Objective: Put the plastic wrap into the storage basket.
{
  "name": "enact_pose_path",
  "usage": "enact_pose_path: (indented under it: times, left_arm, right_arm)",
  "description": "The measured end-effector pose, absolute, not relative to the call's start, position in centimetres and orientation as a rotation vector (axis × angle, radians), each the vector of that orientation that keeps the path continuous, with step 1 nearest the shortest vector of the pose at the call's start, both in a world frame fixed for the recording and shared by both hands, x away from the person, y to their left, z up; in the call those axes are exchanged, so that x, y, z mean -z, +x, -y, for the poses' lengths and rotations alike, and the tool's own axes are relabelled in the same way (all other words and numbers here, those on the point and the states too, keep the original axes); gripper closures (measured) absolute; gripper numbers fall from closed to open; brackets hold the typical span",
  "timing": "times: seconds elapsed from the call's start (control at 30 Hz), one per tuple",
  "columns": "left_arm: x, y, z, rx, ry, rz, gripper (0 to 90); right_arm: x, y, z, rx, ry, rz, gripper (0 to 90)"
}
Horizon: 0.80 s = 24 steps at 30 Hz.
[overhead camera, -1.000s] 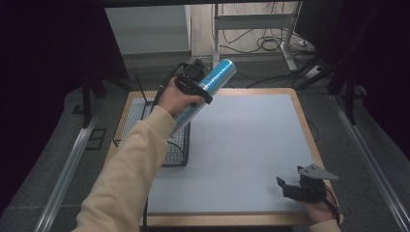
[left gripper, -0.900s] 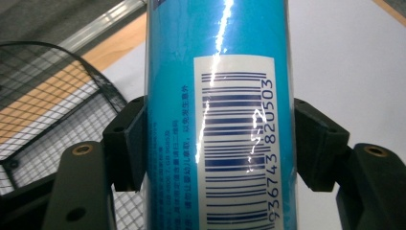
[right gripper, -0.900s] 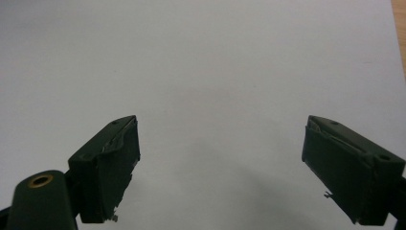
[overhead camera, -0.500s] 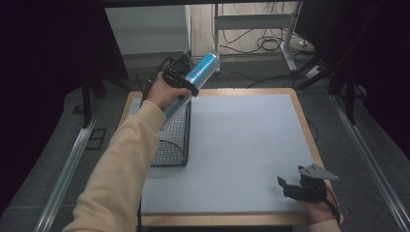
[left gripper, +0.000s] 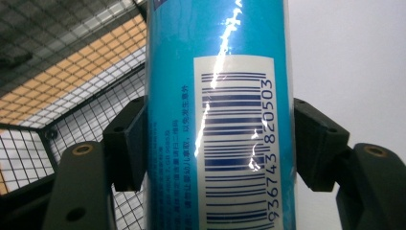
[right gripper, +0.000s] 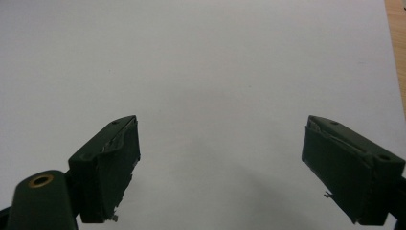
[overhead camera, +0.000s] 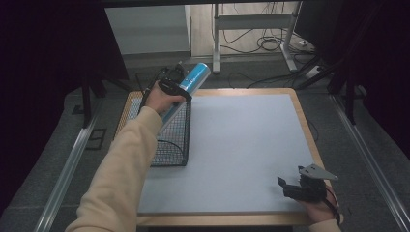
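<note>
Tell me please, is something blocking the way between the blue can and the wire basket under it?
Nothing visible does. The left gripper holds the blue can tilted above the wire basket, whose top is open and which looks empty.

Shiny cyan can [left gripper: 215, 72] with a white barcode label in dark blue, black wire-mesh basket [overhead camera: 171, 140], pale grey tabletop [overhead camera: 241, 145] edged in light wood, cream sleeve [overhead camera: 125, 169].

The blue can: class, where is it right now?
In the high view the blue can is at far left, clamped in the left claw, tilted above the wire basket.
</note>
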State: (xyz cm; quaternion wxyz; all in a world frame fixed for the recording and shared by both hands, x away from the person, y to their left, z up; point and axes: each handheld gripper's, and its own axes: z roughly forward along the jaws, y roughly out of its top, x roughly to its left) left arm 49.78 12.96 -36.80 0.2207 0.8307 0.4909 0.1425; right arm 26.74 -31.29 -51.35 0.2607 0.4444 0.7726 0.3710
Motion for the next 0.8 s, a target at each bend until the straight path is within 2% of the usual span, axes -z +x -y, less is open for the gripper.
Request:
enact_pose_path:
  times: [0.4, 0.57, 0.63, 0.8]
  left_arm:
    - [39.0, 50.5, -13.7, -0.405, 2.314, -1.407, 32.1]
    - [40.0, 51.0, -14.0, -0.434, 2.325, -1.428, 32.1]
    - [40.5, 51.2, -13.8, -0.485, 2.356, -1.421, 32.1]
    - [41.0, 51.5, -13.7, -0.484, 2.368, -1.449, 32.0]
  right_arm:
    - [51.3, 26.7, 31.2, -1.011, 1.185, -2.091, 13.5]
    - [51.3, 26.7, 31.3, -1.013, 1.187, -2.087, 13.5]
    - [51.3, 26.7, 31.2, -1.013, 1.180, -2.092, 13.5]
    - [51.3, 26.7, 31.1, -1.014, 1.174, -2.095, 13.5]
